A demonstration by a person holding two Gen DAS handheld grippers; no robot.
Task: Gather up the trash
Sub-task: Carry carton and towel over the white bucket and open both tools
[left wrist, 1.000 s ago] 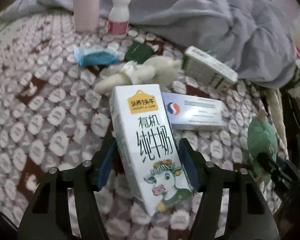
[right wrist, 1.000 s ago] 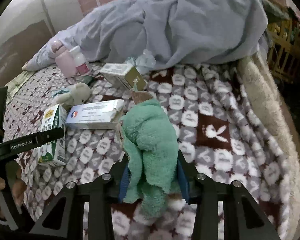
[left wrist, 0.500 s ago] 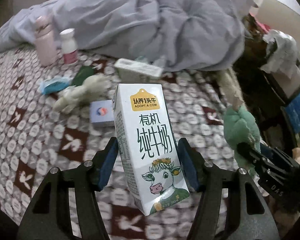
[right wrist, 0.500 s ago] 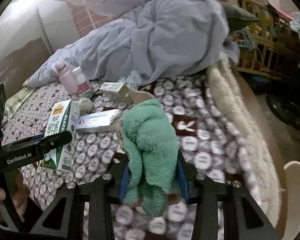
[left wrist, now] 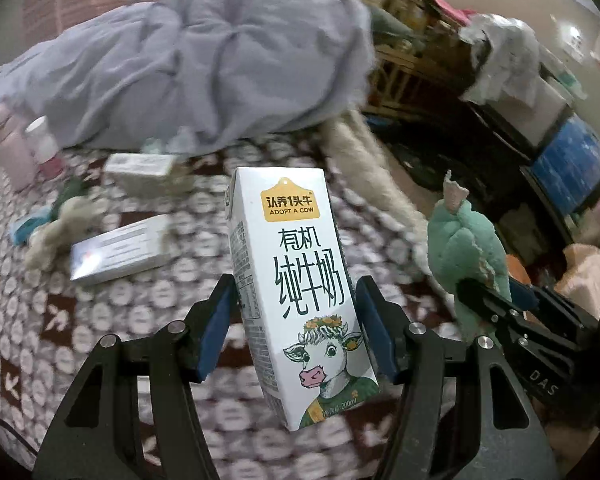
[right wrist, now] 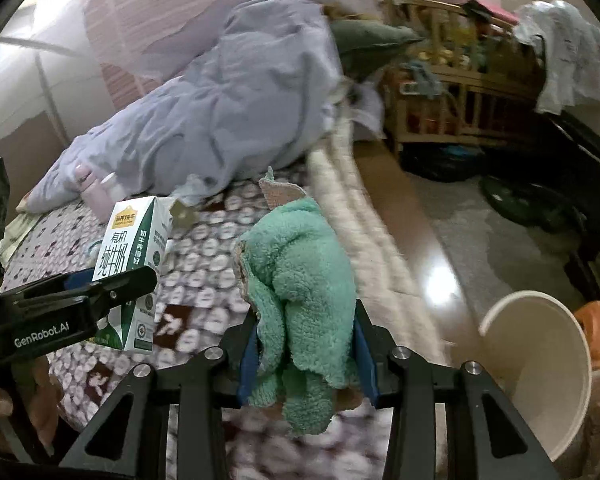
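My left gripper (left wrist: pixel 296 320) is shut on a white milk carton (left wrist: pixel 296 280) with a cow picture and holds it upright above the bed; the carton also shows in the right wrist view (right wrist: pixel 130 264). My right gripper (right wrist: pixel 306 352) is shut on a green fluffy sock (right wrist: pixel 300 288) and holds it above the bed's edge; the sock also shows at the right of the left wrist view (left wrist: pixel 464 256). A white bin (right wrist: pixel 540 368) with an open top stands on the floor at the lower right.
On the patterned bedspread (left wrist: pixel 100 320) lie a flat white box (left wrist: pixel 116 256), a green-white carton (left wrist: pixel 140 166), a cream sock (left wrist: pixel 56 228), and two pink-white bottles (left wrist: pixel 24 148). A grey quilt (left wrist: pixel 204 64) is heaped behind. A wooden crib (right wrist: pixel 452 100) and clutter stand beyond the bed.
Both grippers have lifted their loads and swung right, away from the bed's middle toward its edge. The white bin has come into the right wrist view.
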